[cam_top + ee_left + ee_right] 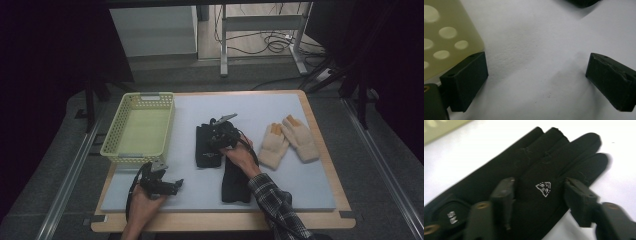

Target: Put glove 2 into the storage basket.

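Lying on a grey mat point(280, 190), the black glove point(541, 170) sits between parted right fingers point(579, 197).

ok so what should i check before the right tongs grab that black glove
1. Right tongs open: ok, jaws stand apart.
2. Black glove between the jaws: ok, they sit over its logo.
3. Pads pressing on the glove: not ok, not yet closed on it.
4. Glove flat on the grey mat: ok.
5. Basket free of things: ok.
6. Left tongs out of the way: ok, open over bare mat beside the basket.
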A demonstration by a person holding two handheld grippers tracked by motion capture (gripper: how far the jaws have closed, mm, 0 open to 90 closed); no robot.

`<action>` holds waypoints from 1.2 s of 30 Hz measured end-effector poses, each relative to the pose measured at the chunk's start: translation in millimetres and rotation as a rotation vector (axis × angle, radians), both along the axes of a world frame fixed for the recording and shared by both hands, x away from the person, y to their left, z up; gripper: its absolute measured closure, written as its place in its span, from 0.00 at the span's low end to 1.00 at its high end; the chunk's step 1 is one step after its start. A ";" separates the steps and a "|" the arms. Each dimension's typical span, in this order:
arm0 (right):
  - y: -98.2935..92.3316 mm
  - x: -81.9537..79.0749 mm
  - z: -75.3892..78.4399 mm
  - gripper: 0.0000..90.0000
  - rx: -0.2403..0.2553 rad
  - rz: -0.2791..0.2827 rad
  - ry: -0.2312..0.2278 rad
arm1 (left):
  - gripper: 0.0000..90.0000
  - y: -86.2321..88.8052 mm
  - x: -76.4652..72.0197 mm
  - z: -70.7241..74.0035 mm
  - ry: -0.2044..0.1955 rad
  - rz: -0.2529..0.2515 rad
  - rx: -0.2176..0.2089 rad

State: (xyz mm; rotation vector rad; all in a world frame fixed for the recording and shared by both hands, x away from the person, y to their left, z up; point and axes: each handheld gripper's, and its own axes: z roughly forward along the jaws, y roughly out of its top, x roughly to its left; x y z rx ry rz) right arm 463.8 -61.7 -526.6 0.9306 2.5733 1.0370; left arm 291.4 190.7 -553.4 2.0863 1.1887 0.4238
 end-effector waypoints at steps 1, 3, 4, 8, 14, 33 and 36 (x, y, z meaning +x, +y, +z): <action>-0.2 -0.5 0.0 0.68 0.017 0.013 0.024 | 0.05 0.0 0.0 0.0 0.000 0.000 0.000; 0.2 -1.8 0.1 0.81 0.038 0.026 0.055 | 0.05 0.0 0.0 0.0 0.000 0.000 0.000; 0.5 -2.3 0.4 0.88 0.039 0.031 0.059 | 0.05 -0.1 0.0 0.0 0.000 0.000 0.000; 2.3 -5.7 3.2 0.97 0.017 0.033 0.065 | 0.05 -0.1 0.0 0.0 0.001 0.000 0.001; -1.0 -12.2 17.3 0.98 0.058 -0.015 0.070 | 0.05 0.0 0.0 0.0 0.001 0.001 0.001; -63.9 -81.9 89.6 0.98 0.181 -0.035 0.020 | 0.05 -0.2 0.1 -0.1 -0.001 0.002 -0.002; -79.0 -97.0 89.2 0.98 0.189 -0.049 0.031 | 0.05 -0.1 0.1 0.0 -0.001 0.002 -0.001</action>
